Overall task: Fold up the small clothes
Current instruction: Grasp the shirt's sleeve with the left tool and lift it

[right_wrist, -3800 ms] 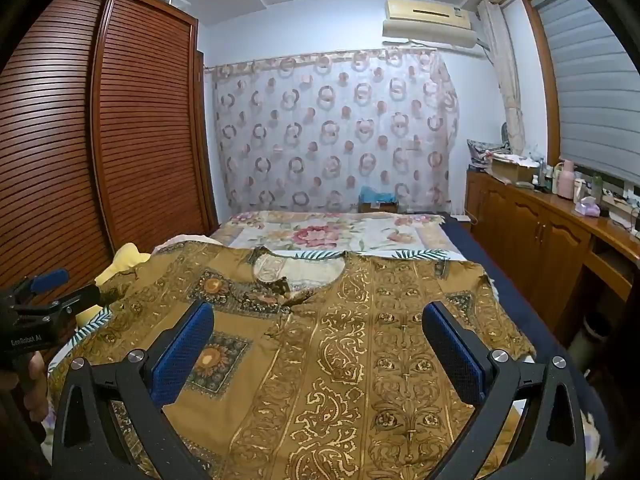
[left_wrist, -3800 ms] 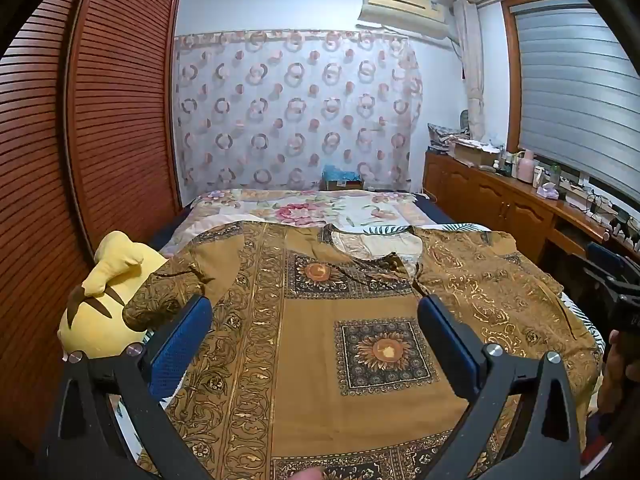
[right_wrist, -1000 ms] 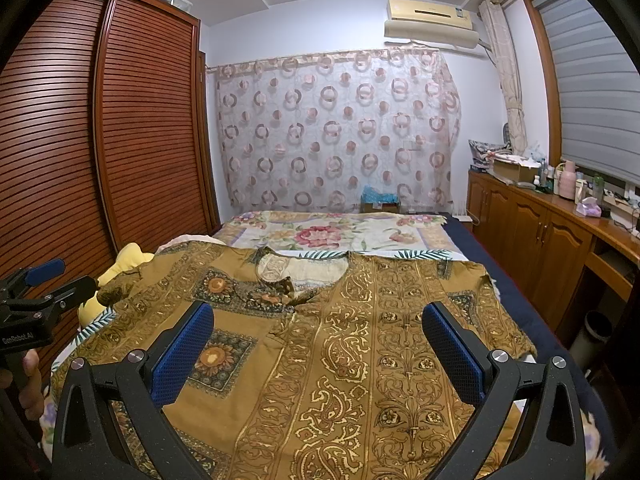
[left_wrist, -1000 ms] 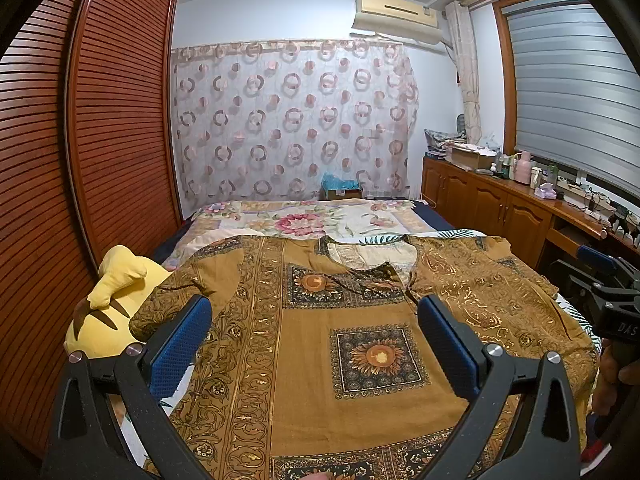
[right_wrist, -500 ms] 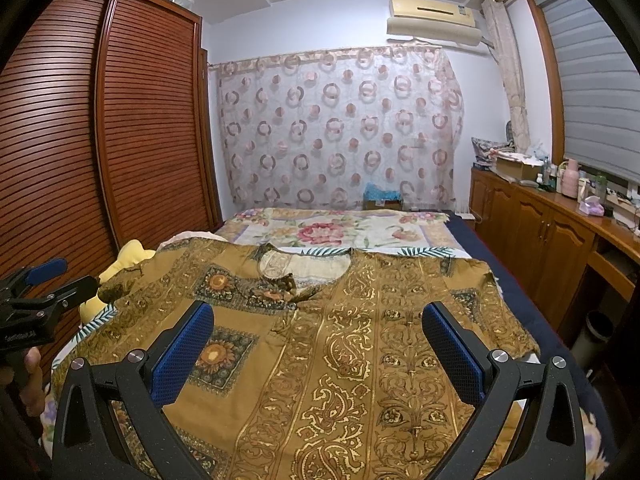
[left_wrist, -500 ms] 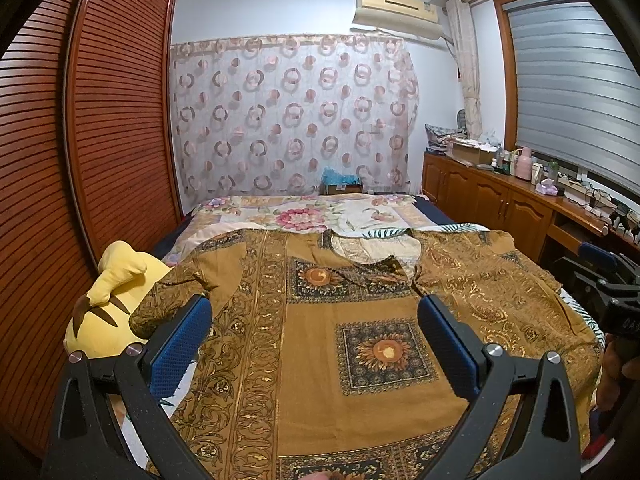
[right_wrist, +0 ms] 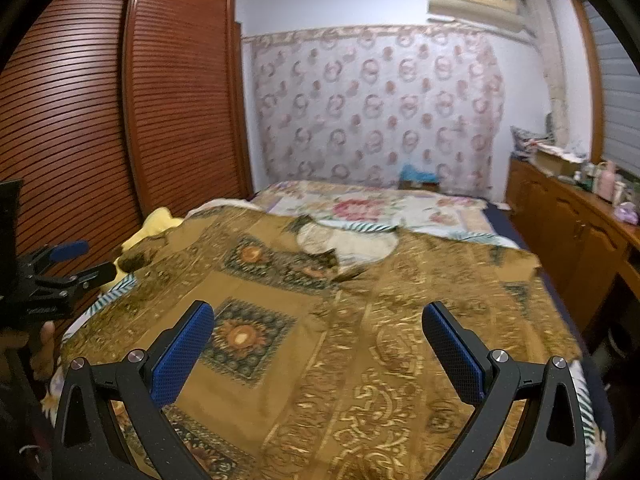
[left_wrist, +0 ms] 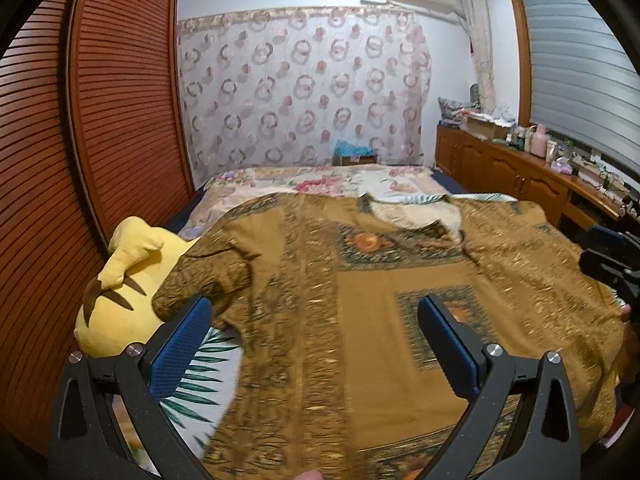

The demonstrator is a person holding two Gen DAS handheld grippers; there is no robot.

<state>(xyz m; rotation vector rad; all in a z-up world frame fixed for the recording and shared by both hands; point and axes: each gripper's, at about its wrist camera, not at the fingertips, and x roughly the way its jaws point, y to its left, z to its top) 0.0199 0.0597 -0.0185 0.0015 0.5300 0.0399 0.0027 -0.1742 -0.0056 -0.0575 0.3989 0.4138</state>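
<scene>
A brown and gold patterned shirt (left_wrist: 360,280) lies spread flat, front up, across the bed (left_wrist: 320,178), with its collar toward the far end. My left gripper (left_wrist: 312,336) hovers open above the shirt's left half, near its left sleeve (left_wrist: 200,280). In the right wrist view the same shirt (right_wrist: 360,320) fills the bed, and my right gripper (right_wrist: 316,340) hangs open over its lower middle. Nothing sits between either pair of blue fingers. Each gripper shows at the edge of the other's view: the right gripper (left_wrist: 612,260), the left gripper (right_wrist: 60,272).
A yellow plush toy (left_wrist: 116,288) lies at the bed's left edge, under the sleeve. Brown slatted wardrobe doors (left_wrist: 80,140) close off the left side. A wooden cabinet (left_wrist: 520,176) with bottles runs along the right wall. A patterned curtain (left_wrist: 304,92) hangs behind the bed.
Both grippers have swung left and dipped toward the shirt, so both views are blurred. The left one now looks at the sleeve and the plush toy. The shirt has not moved.
</scene>
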